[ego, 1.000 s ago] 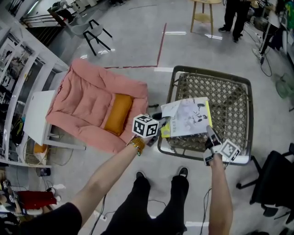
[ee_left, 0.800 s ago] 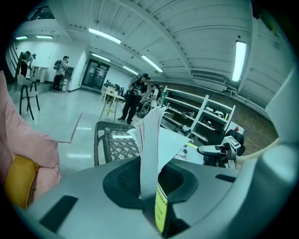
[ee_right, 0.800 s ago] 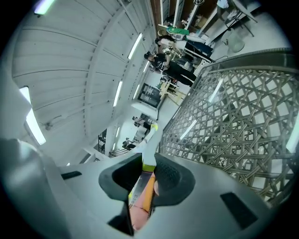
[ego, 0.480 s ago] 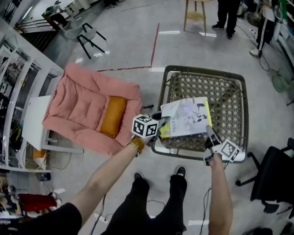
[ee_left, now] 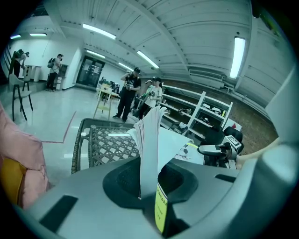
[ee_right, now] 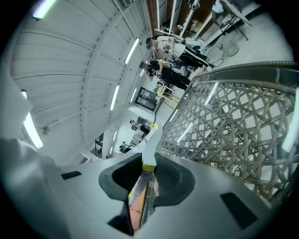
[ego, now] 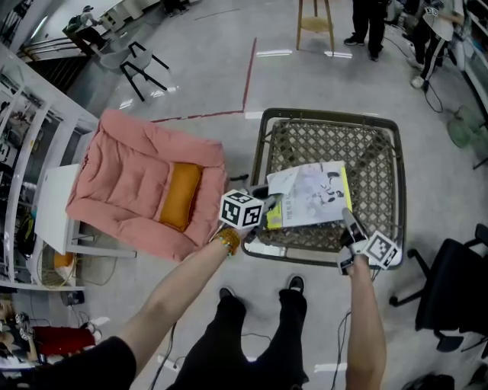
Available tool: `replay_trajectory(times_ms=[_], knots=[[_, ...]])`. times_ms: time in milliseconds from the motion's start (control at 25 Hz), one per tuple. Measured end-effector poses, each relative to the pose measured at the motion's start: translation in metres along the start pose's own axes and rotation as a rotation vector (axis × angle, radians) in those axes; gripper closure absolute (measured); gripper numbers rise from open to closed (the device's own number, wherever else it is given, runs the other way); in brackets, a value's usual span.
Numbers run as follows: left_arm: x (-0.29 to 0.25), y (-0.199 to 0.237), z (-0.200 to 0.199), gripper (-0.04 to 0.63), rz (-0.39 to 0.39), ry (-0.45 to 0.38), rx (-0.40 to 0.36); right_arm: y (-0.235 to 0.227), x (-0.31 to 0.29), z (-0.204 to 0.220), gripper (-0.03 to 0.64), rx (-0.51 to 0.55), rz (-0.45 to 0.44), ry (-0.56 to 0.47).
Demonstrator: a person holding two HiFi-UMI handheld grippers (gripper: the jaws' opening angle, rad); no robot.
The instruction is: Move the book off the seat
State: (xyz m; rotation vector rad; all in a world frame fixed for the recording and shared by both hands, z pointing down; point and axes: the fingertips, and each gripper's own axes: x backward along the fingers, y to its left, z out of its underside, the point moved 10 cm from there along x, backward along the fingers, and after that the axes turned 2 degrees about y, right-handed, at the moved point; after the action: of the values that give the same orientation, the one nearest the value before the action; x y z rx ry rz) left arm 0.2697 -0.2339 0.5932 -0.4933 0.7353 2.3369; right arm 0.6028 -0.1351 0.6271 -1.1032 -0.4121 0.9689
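A thin book (ego: 311,195) with a white cover and a yellow edge hangs level above the woven rattan seat (ego: 375,161). My left gripper (ego: 266,204) is shut on its left edge; in the left gripper view the pages (ee_left: 150,140) stand pinched between the jaws (ee_left: 149,183). My right gripper (ego: 349,222) is shut on the book's near right corner. The right gripper view shows the spine (ee_right: 147,158) clamped between the pads, with the seat's weave (ee_right: 224,126) behind it.
A pink cushioned chair (ego: 141,183) with an orange pillow (ego: 180,196) lies left of the seat. A black office chair (ego: 457,293) stands at the right. People (ego: 371,23) and a wooden stool (ego: 314,21) are at the far end. White shelving (ego: 23,145) lines the left.
Both grippers and the book keep their place in the view. The seat and the pink chair have slid toward the left and slightly away beneath them.
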Motion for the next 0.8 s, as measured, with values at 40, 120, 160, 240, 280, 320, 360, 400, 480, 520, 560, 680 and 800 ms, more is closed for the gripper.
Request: replay_trajectory(times_ms=[40, 120, 160, 240, 280, 320, 360, 400, 480, 520, 560, 680, 800], knots=[[-0.002, -0.001, 0.0, 0.522, 0.0, 0.0, 0.0, -0.003, 0.003, -0.002, 0.531, 0.008, 0.028, 0.003], [-0.009, -0.002, -0.001, 0.522, -0.001, 0.002, 0.0, -0.011, 0.007, -0.006, 0.531, 0.026, 0.078, 0.009], [-0.013, -0.005, 0.0, 0.522, -0.002, 0.004, -0.001, -0.015, 0.009, -0.009, 0.531, 0.03, 0.082, 0.01], [-0.027, -0.012, 0.002, 0.522, -0.004, 0.009, -0.004, -0.029, 0.016, -0.015, 0.531, 0.021, 0.077, 0.008], [-0.034, -0.016, 0.004, 0.522, -0.005, 0.011, -0.006, -0.036, 0.02, -0.018, 0.531, 0.014, 0.075, 0.007], [-0.041, -0.019, 0.004, 0.522, -0.006, 0.013, -0.007, -0.042, 0.023, -0.021, 0.531, 0.016, 0.073, 0.007], [-0.045, -0.021, 0.004, 0.522, -0.007, 0.016, -0.008, -0.046, 0.024, -0.024, 0.531, 0.025, 0.073, 0.007], [-0.048, -0.021, 0.004, 0.522, -0.007, 0.019, -0.008, -0.048, 0.025, -0.027, 0.531, 0.035, 0.073, 0.008], [-0.051, -0.02, 0.004, 0.522, -0.007, 0.026, -0.006, -0.049, 0.024, -0.029, 0.531, 0.04, 0.074, 0.012], [-0.052, -0.02, 0.003, 0.522, -0.008, 0.03, -0.006, -0.049, 0.023, -0.029, 0.531, 0.036, 0.076, 0.015], [-0.052, -0.019, 0.004, 0.522, -0.008, 0.033, -0.005, -0.049, 0.023, -0.029, 0.531, 0.033, 0.08, 0.018], [-0.056, -0.019, 0.005, 0.522, -0.012, 0.042, -0.004, -0.052, 0.022, -0.031, 0.531, 0.045, 0.079, 0.023], [-0.062, -0.019, 0.005, 0.522, -0.016, 0.057, -0.008, -0.058, 0.023, -0.034, 0.531, 0.044, 0.095, 0.027]])
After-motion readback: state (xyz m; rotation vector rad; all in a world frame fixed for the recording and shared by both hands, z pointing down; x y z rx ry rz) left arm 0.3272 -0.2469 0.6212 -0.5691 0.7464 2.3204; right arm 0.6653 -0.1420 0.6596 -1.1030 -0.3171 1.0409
